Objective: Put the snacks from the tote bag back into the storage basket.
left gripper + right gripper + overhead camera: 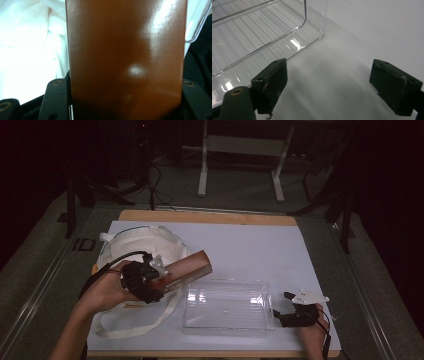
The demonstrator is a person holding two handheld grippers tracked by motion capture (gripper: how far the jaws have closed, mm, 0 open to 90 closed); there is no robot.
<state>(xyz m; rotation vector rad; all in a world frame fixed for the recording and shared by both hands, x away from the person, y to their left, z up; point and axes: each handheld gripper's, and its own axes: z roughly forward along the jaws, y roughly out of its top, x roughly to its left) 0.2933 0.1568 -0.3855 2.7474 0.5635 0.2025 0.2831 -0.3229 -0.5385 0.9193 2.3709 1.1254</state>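
- A cream tote bag (145,247) is lying at the left of the white-covered tabletop (250,245), mouth toward the middle, its strap trailing to the near edge; probably the place the box is coming from or going to, but that is only a judgement.
- The left tongs (152,282) are being clamped on a long brown box (182,270), gripped at its near end so the rest is sticking out up and to the right, over the bag's edge and toward the tray. That grip is likely being used to leave the far end free for placing.
- In the left gripper view the brown box (126,60) is being squeezed between both jaws, its glossy face catching glare; white fabric is showing to one side and a clear tray rim at the top corner. The tightness of the grip is being confirmed here; the high view is too coarse for it.
- A clear plastic tray (227,307) is sitting empty at centre-front, just beside the box's free end.
- The right tongs (290,310) are being rested on the tabletop just right of the tray, jaws spread, nothing held; possibly parked to steady the tray.
- The right gripper view is giving the ribbed tray wall (262,37) close by one jaw; contact cannot be told.
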